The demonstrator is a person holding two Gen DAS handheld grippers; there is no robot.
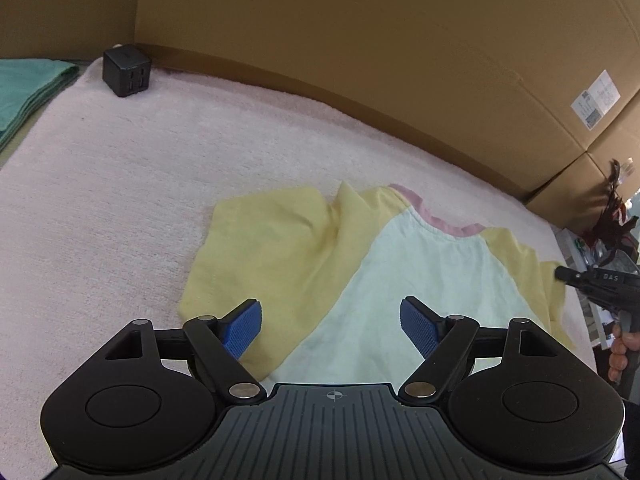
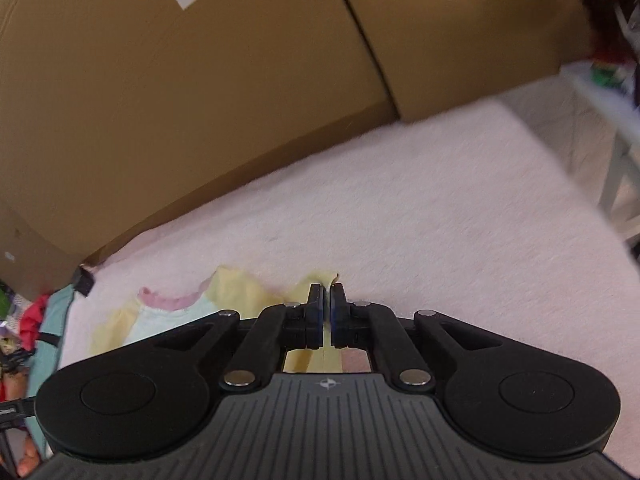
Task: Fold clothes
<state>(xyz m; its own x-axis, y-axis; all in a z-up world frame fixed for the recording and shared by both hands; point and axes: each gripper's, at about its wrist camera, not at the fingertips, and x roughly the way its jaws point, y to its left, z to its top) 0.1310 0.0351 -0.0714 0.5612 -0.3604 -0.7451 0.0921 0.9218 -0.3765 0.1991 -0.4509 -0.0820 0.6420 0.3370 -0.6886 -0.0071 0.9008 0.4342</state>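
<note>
The small T-shirt with yellow sleeves, pale mint body and pink collar (image 1: 420, 280) lay spread on the fuzzy pale pink blanket (image 1: 120, 200), towards its right edge, sleeves out. The left gripper (image 1: 331, 326) hovered over the left side, jaws wide apart and empty. The right gripper (image 2: 326, 312) was clamped on the yellow right sleeve (image 2: 316, 282). My guess: a sleeve fold was underway, so that sleeve needed carrying inward across the body.

— What is being shown on the surface (image 1: 100, 184)?
— A small shirt (image 1: 420, 280) is being seen spread mostly flat, pale mint in the body, yellow in the sleeves, pink at the collar.
— And its state?
— It is lying rumpled, unfolded; the yellow sleeve edge (image 2: 320, 280) is being pinched and lifted slightly.
</note>
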